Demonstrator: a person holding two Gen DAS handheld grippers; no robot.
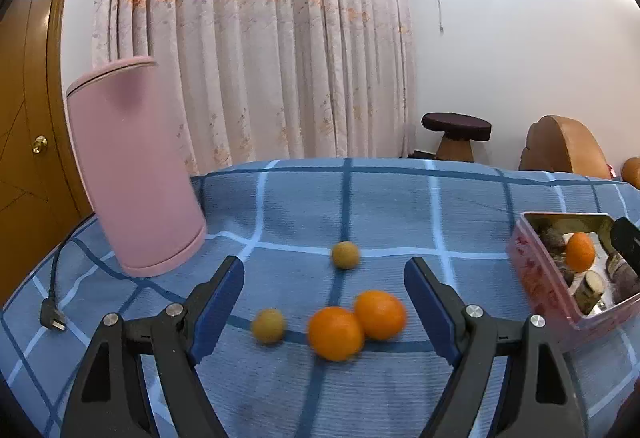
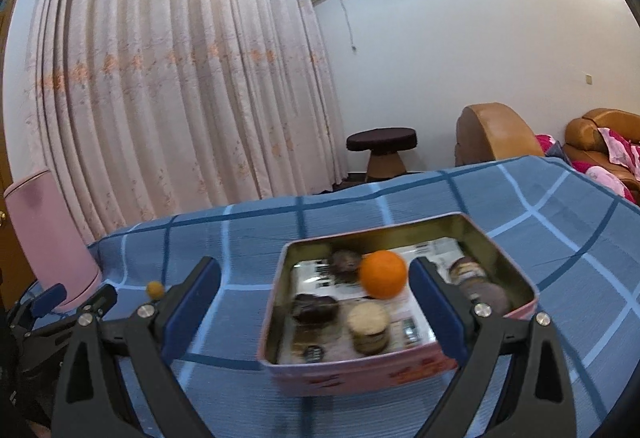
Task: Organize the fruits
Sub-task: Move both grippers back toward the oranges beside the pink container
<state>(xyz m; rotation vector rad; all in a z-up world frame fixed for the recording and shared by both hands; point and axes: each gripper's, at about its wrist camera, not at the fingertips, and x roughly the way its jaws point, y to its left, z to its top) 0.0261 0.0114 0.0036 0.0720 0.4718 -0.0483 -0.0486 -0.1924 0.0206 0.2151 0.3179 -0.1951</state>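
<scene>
Blue cloth checked with dark blue and pale blue-white lines. Between the blue-padded black fingers of the left gripper: two bright oranges, two dull yellow-brown small fruits. Beyond the left finger, plain pink cylinder. Between the right gripper fingers, pink tin with red print, brassy inside, one orange. Curtain pale pink, peach flower band.
</scene>
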